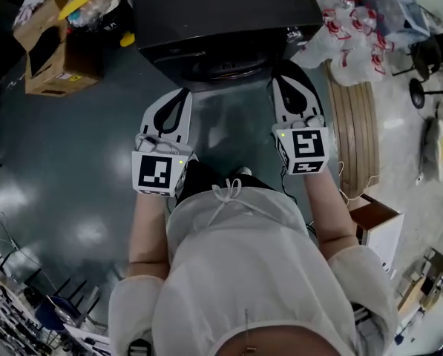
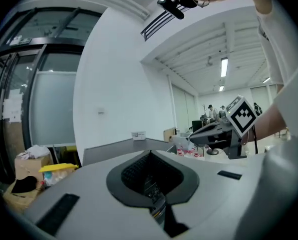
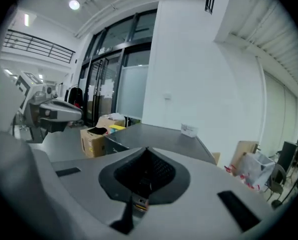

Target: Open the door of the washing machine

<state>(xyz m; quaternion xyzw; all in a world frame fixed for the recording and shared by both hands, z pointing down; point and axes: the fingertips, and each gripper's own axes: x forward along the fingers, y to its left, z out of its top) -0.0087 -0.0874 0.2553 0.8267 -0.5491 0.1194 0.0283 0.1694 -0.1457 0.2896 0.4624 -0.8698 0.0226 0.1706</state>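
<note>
The washing machine is a dark grey box at the top of the head view, and the rim of its round door faces me low on its front. My left gripper and right gripper are held up side by side in front of it, both pointing at it and touching nothing. Each is shut and empty. In the left gripper view the left gripper is shut above the machine's flat top. The right gripper looks across the same top.
An open cardboard box with yellow items stands left of the machine. Plastic bags of bottles and a round wooden disc lie to its right. A small white box is beside my right arm. The grey floor spreads to the left.
</note>
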